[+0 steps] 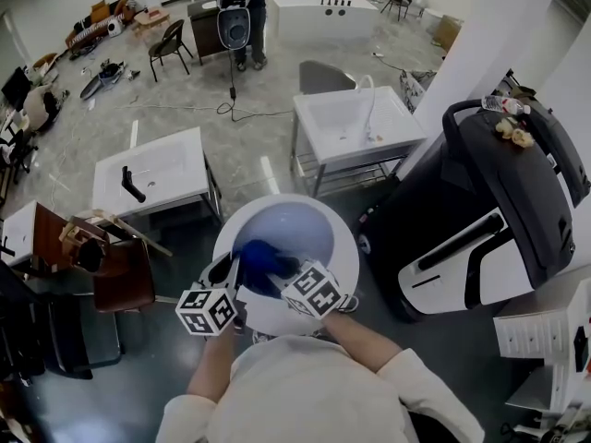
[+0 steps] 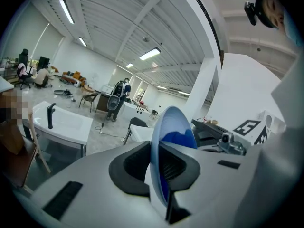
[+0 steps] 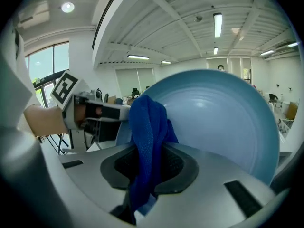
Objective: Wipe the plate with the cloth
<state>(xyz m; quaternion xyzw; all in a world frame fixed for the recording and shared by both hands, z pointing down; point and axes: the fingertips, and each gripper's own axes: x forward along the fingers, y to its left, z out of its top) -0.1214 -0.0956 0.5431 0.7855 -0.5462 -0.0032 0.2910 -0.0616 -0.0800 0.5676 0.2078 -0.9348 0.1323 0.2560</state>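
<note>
Left claw was clamped on the plate's near rim, plate held up in the air. Right claw pinched the cloth (bunched, blue), and the plate's face sat just beyond the cloth.

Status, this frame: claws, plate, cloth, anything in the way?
Left claw shut on rim of round pale blue plate. Right claw shut on dark blue cloth, against plate's face. Nothing between them.
</note>
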